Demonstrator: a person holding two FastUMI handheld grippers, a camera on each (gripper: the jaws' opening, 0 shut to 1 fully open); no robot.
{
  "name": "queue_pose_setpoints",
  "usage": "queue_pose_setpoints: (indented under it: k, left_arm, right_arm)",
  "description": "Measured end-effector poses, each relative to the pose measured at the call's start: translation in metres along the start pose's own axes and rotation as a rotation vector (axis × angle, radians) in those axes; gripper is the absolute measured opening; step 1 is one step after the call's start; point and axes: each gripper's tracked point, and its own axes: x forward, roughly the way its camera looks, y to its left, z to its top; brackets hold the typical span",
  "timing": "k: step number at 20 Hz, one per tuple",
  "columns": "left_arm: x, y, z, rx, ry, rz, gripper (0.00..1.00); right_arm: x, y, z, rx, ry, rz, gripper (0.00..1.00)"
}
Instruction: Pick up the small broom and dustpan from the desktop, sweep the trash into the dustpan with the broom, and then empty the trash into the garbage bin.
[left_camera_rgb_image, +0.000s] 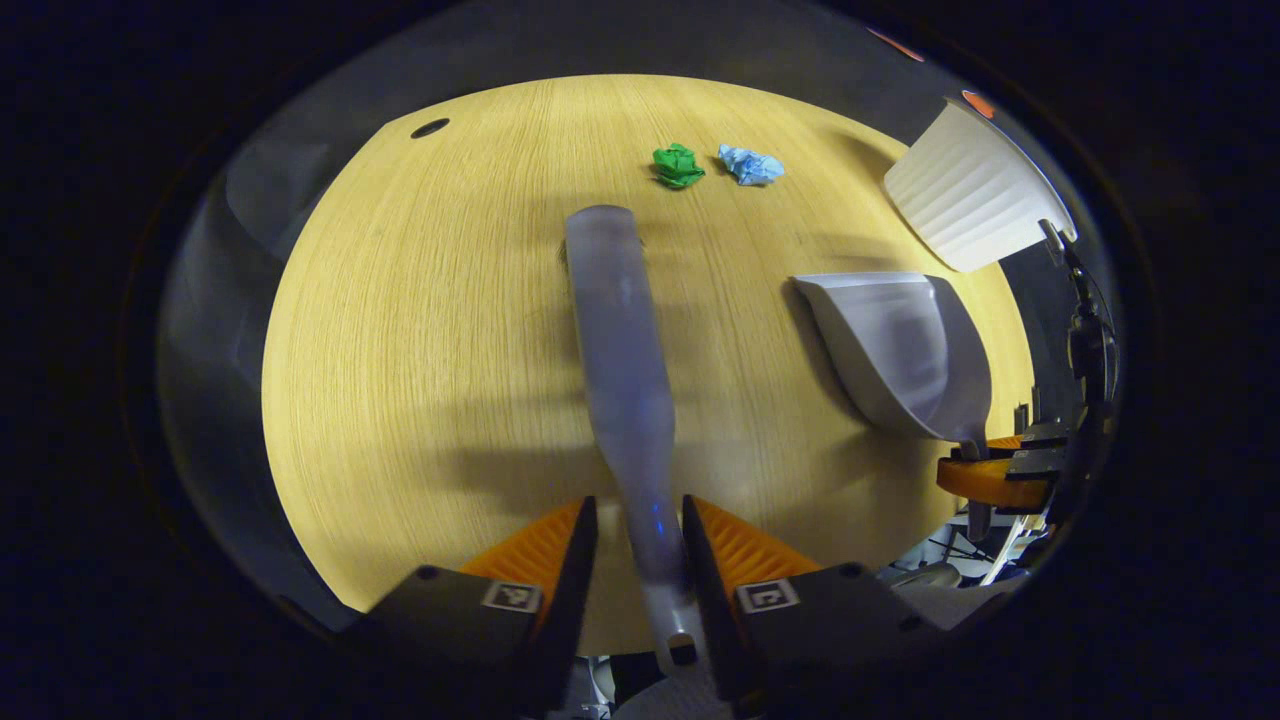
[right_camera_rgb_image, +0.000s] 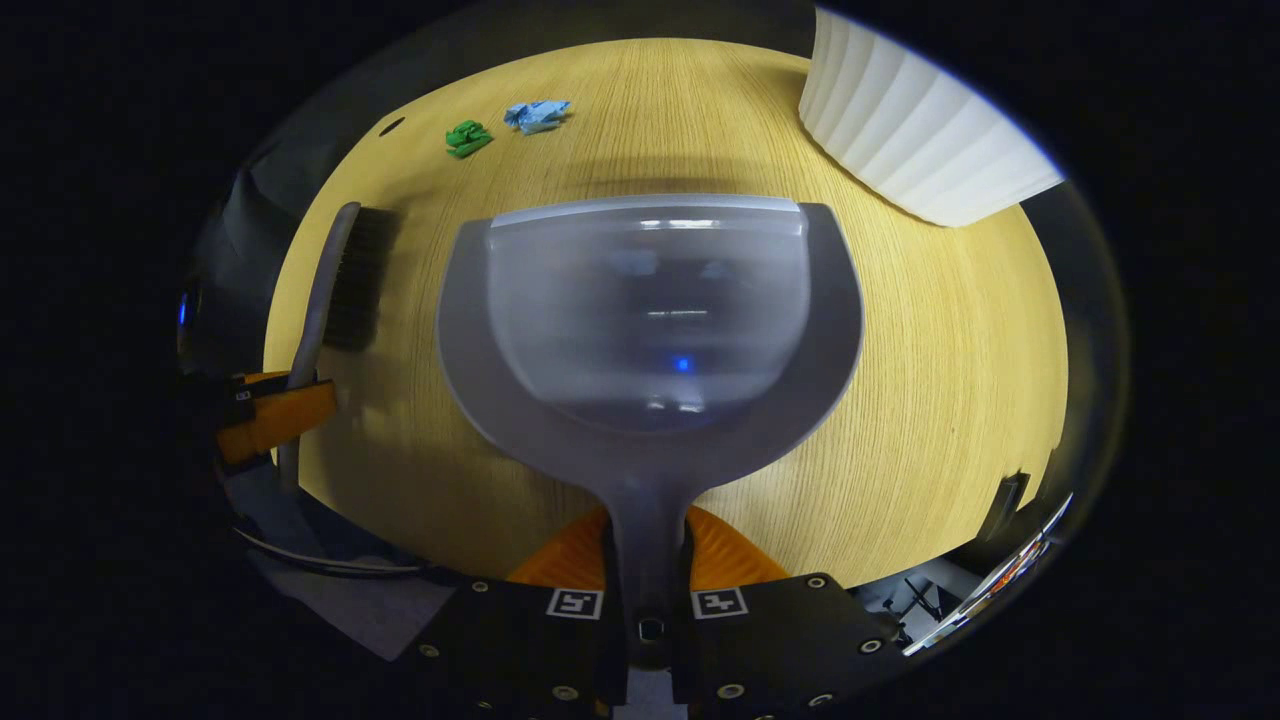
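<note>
Left gripper view: left hand-held gripper (left_camera_rgb_image: 640, 545) low in frame, fingers pinching the broom (left_camera_rgb_image: 625, 380) by its handle, broom reaching forward over the table (left_camera_rgb_image: 400, 380). Square black-and-white markers on both finger blocks; no readable writing anywhere. Green scrap (left_camera_rgb_image: 678, 166) and blue scrap (left_camera_rgb_image: 750, 165) lying close together at the far side of the table, apart from the broom tip. Dustpan (left_camera_rgb_image: 905, 350) off to the right, its handle at the right hand-held gripper (left_camera_rgb_image: 985, 475). White ribbed bin (left_camera_rgb_image: 975, 190) at the far right edge of the table. Small dark hole (left_camera_rgb_image: 430, 128) in the tabletop, far left.

Right gripper view: right hand-held gripper (right_camera_rgb_image: 648, 560) pressed onto the dustpan (right_camera_rgb_image: 650, 320) handle, pan mouth facing away over the table (right_camera_rgb_image: 950, 380); touching the wood or hovering, hard to say. Broom (right_camera_rgb_image: 335, 280) seen side-on at left with dark bristles, held by the left hand-held gripper (right_camera_rgb_image: 270, 410). Green scrap (right_camera_rgb_image: 467, 137) and blue scrap (right_camera_rgb_image: 537, 114) far ahead to the left. Bin (right_camera_rgb_image: 915, 120) upper right, beyond the pan. Same style of square markers on these fingers.
</note>
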Motion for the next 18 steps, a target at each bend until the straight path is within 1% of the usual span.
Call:
queue_pose_setpoints:
  k: [1, 2, 3, 4, 5, 6, 7, 8, 12, 15, 16, 18]
  left_arm:
    - [0.002, 0.004, -0.001, 0.016, 0.013, 0.007, 0.43]
    - [0.006, 0.004, -0.004, 0.023, 0.023, -0.003, 0.31]
    - [0.009, 0.008, -0.01, 0.042, 0.037, 0.006, 0.27]
    - [0.011, 0.015, -0.008, 0.061, 0.032, 0.02, 0.27]
    - [0.014, 0.018, -0.012, 0.076, 0.028, 0.021, 0.2]
    - [0.008, 0.022, -0.011, 0.099, 0.014, 0.0, 0.14]
    - [0.007, 0.02, -0.012, 0.114, 0.008, -0.015, 0.11]
    - [0.01, 0.02, -0.012, 0.125, -0.003, -0.027, 0.12]
    - [0.001, 0.033, -0.001, 0.182, -0.032, -0.014, 0.11]
    - [-0.012, 0.044, 0.026, 0.231, -0.059, -0.008, 0.11]
    - [-0.016, 0.051, 0.038, 0.262, -0.069, 0.002, 0.11]
    - [-0.022, 0.066, 0.068, 0.36, -0.087, 0.029, 0.11]
  right_arm:
    - [0.0, 0.0, 0.0, -0.002, -0.001, -0.001, 0.18]
    - [0.0, 0.0, 0.0, -0.005, -0.002, -0.003, 0.18]
    - [0.0, 0.0, 0.001, -0.007, -0.004, -0.004, 0.18]
    - [0.0, -0.001, 0.001, -0.008, -0.007, -0.006, 0.18]
    - [0.0, -0.001, 0.001, -0.008, -0.009, -0.005, 0.18]
    - [0.0, -0.001, 0.002, -0.008, -0.013, -0.006, 0.18]
    - [0.0, -0.001, 0.002, -0.009, -0.016, -0.006, 0.18]
    - [0.0, -0.001, 0.002, -0.009, -0.018, -0.007, 0.18]
    - [0.0, -0.001, 0.003, -0.026, -0.024, -0.012, 0.18]
    - [-0.001, 0.001, 0.002, -0.09, -0.031, -0.028, 0.18]
    - [0.0, 0.003, 0.002, -0.115, -0.036, -0.034, 0.18]
    - [-0.002, 0.006, 0.001, -0.155, -0.049, -0.043, 0.18]
